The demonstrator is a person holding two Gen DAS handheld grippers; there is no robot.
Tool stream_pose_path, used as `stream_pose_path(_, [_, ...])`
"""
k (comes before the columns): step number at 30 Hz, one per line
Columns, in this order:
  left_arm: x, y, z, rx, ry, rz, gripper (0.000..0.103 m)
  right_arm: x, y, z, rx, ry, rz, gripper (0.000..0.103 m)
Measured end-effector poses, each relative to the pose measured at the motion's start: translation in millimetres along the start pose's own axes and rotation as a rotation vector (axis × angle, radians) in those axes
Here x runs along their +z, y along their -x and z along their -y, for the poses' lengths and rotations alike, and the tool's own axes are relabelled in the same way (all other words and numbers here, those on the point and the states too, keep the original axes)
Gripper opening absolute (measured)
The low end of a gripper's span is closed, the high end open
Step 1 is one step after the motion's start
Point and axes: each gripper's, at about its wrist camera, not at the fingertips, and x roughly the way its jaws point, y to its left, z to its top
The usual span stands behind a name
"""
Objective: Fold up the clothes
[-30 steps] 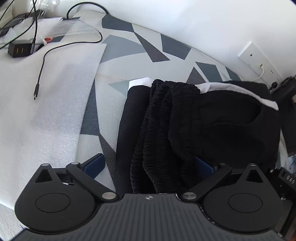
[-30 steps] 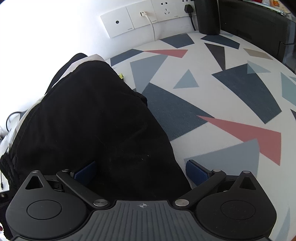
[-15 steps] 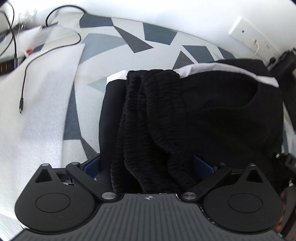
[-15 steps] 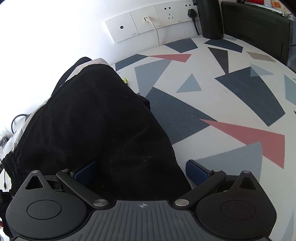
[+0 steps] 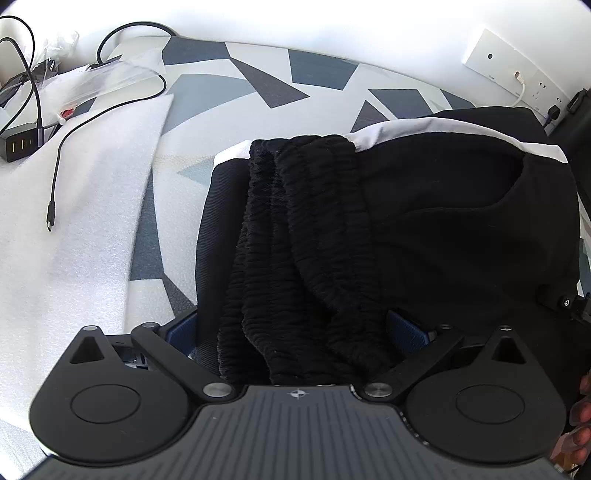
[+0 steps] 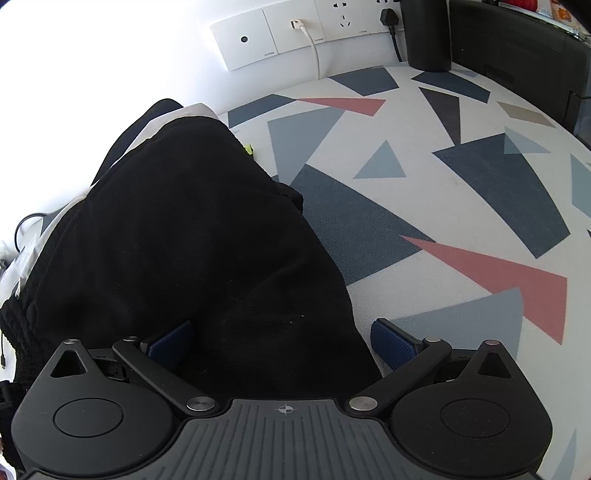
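Note:
A black garment [image 5: 424, 229] with a ribbed elastic waistband [image 5: 306, 240] and a white stripe [image 5: 424, 127] lies folded on the patterned table [image 5: 221, 88]. My left gripper [image 5: 293, 329] is open, its blue pads straddling the bunched waistband. In the right wrist view the same garment's [image 6: 177, 240] smooth black end fills the left half. My right gripper [image 6: 282, 342] is open too: its left pad [image 6: 171, 343] lies against the cloth and its right pad [image 6: 393, 341] rests over bare table just past the fabric's edge.
A white foam sheet [image 5: 74, 229] with a loose USB cable [image 5: 55, 177] and a charger hub [image 5: 18, 146] lies at left. Wall sockets [image 6: 295, 37] line the back. A black cylinder [image 6: 428, 33] and a black box [image 6: 517, 55] stand at the back right. A person's fingers [image 5: 581, 417] show at the right edge.
The left gripper has swung and shifted along the waistband, so the garment now sits more centred and the foam sheet further left. The right gripper has crept slightly forward. Both stay open.

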Motion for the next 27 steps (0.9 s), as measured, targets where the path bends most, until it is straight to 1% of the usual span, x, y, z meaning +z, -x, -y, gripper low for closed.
stream_pose_path(3, [2,-3,1,-0.006,0.003,0.004,0.103,1,-1,0,-0.001,0.009,-0.01,0.102])
stream_pose_path(5, [2,-6,0,-0.016,0.002,0.01,0.103,4,-1,-1,0.004,0.023,-0.034,0.102])
stream_pose_path(6, [2,-6,-2,-0.029,-0.002,0.016,0.103,8,-2,0,0.022,0.036,-0.057,0.102])
stream_pose_path(7, [1,-6,-5,-0.044,-0.002,0.018,0.103,12,-1,4,0.064,0.033,-0.076,0.102])
stream_pose_path(8, [2,-5,-8,-0.061,0.001,0.018,0.103,17,0,7,0.108,0.029,-0.095,0.096])
stream_pose_path(10, [2,-4,-13,-0.093,0.0,0.011,0.103,25,9,18,0.164,-0.015,-0.057,0.095])
stream_pose_path(12, [2,-4,-15,-0.111,-0.009,0.012,0.103,33,15,22,0.156,-0.005,0.0,0.099])
stream_pose_path(13, [1,-4,-16,-0.118,-0.012,0.013,0.103,36,15,20,0.14,0.015,0.017,0.102])
stream_pose_path(14, [1,-4,-16,-0.119,-0.013,0.017,0.103,39,12,18,0.135,0.036,0.012,0.102])
stream_pose_path(16, [0,-4,-13,-0.104,-0.008,0.026,0.103,41,-3,11,0.154,0.083,-0.05,0.102])
stream_pose_path(18, [-2,-6,-7,-0.077,-0.02,0.034,0.103,37,-16,2,0.145,0.133,-0.1,0.102])
stream_pose_path(20, [-3,-6,-4,-0.067,-0.044,0.037,0.103,33,-20,-4,0.142,0.16,-0.099,0.102])
stream_pose_path(21, [-4,-6,-6,-0.074,-0.046,0.041,0.103,31,-20,-6,0.149,0.166,-0.103,0.102])
stream_pose_path(24, [-6,-4,-7,-0.078,-0.026,0.048,0.103,30,-19,-10,0.162,0.197,-0.116,0.102])
stream_pose_path(27, [-6,-6,2,-0.028,-0.019,0.061,0.103,24,-17,-21,0.175,0.27,-0.137,0.097])
